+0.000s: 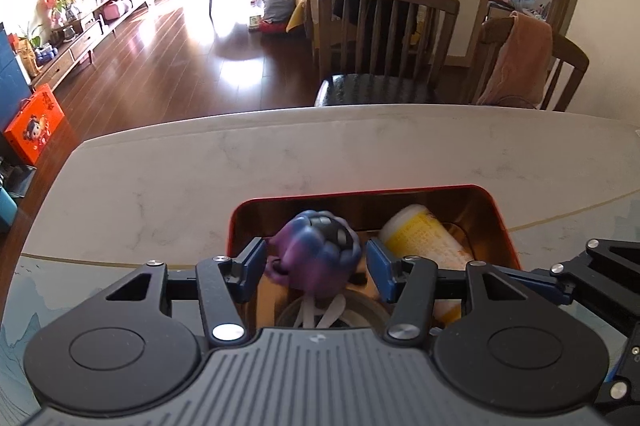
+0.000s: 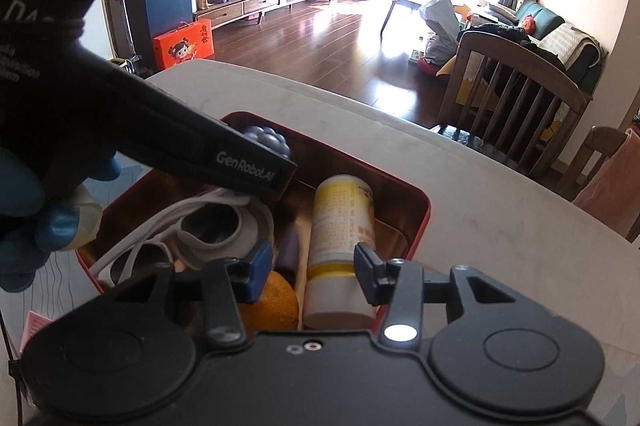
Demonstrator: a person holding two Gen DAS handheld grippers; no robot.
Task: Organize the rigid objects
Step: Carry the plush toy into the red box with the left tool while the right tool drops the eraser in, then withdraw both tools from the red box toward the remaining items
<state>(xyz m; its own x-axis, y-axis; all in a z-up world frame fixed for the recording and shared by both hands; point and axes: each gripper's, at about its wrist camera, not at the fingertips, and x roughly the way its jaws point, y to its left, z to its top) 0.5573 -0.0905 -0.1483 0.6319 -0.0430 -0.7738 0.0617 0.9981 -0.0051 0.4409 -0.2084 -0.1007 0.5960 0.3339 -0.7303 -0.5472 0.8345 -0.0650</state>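
A red tin box [image 1: 502,222] [image 2: 427,209] with a brown inside stands on the table. My left gripper [image 1: 316,260] is open above it, and a purple-blue knobbly toy [image 1: 318,252] [image 2: 268,139] sits between the fingers without touching the pads, blurred. In the box lie a white and yellow bottle [image 1: 424,234] [image 2: 342,230], white sunglasses [image 2: 160,230], a tape roll [image 2: 224,222] and an orange [image 2: 276,300]. My right gripper [image 2: 310,272] is open over the box's near end, around nothing.
The marble table [image 1: 200,169] [image 2: 500,209] carries the box near its front. Two wooden chairs [image 1: 384,25] stand at its far edge, one draped with a pink cloth [image 1: 516,57]. A gloved hand [image 2: 44,205] holds the left gripper.
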